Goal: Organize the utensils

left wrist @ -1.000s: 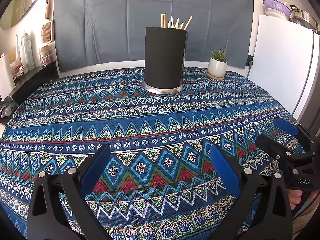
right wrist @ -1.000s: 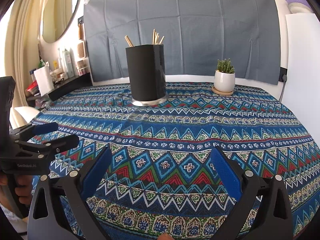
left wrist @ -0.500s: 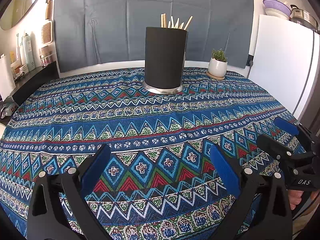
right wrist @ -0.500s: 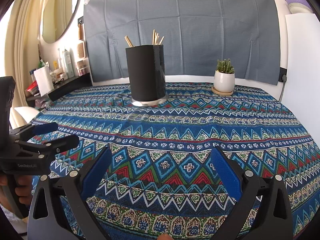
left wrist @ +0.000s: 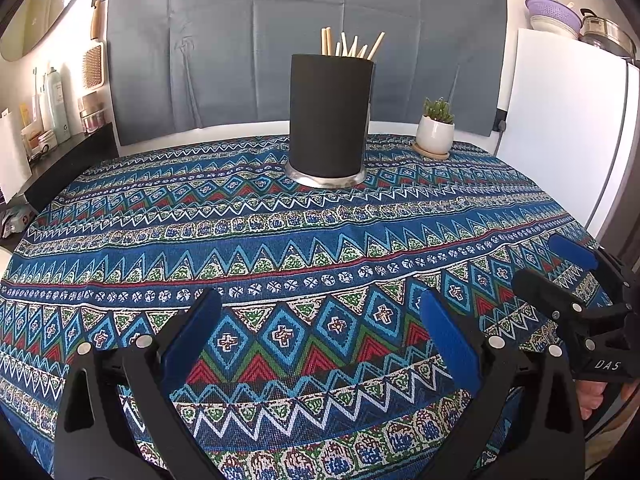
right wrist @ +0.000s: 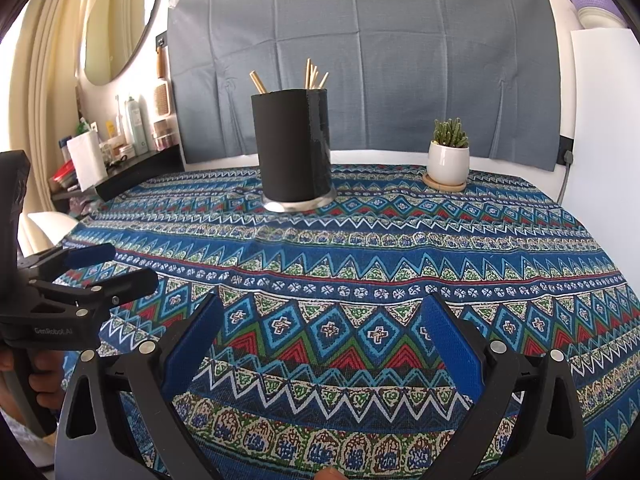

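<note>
A black cylindrical holder on a silver base stands at the far middle of the patterned tablecloth. Several wooden utensil handles stick out of its top. My left gripper hovers open over the near edge, nothing between its blue pads. My right gripper is also open and empty, beside the left one at the same near edge. Both are far from the holder.
A small succulent in a white pot sits on a wooden coaster right of the holder. A white fridge stands at the right, a dark shelf with bottles at the left. A grey cloth hangs behind.
</note>
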A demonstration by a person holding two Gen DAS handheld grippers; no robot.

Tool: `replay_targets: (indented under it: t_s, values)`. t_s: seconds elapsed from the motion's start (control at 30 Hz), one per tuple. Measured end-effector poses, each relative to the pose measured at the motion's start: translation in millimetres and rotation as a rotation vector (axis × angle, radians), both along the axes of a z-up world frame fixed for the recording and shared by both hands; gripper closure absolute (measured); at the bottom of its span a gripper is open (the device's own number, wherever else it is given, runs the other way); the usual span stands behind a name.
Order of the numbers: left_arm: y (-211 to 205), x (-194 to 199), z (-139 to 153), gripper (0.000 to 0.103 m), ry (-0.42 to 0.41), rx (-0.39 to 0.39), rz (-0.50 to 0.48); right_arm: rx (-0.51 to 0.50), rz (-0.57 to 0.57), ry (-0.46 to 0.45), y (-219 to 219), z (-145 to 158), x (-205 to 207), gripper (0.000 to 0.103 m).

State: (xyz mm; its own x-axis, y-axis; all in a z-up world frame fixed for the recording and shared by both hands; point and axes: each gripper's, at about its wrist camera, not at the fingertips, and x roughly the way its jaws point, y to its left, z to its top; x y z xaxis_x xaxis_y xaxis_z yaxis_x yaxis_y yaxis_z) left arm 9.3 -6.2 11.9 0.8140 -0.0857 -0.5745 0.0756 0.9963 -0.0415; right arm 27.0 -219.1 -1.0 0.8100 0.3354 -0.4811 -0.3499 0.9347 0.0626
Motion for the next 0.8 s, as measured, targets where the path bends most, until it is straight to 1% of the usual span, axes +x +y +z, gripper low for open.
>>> replay_targets:
  t_s: [0.8]
  values:
    - [-0.1,-0.3,0.1,0.006,0.0,0.0,0.009,-0.003,0.0,-0.001,0.5,-0.4,-0.9,0.008]
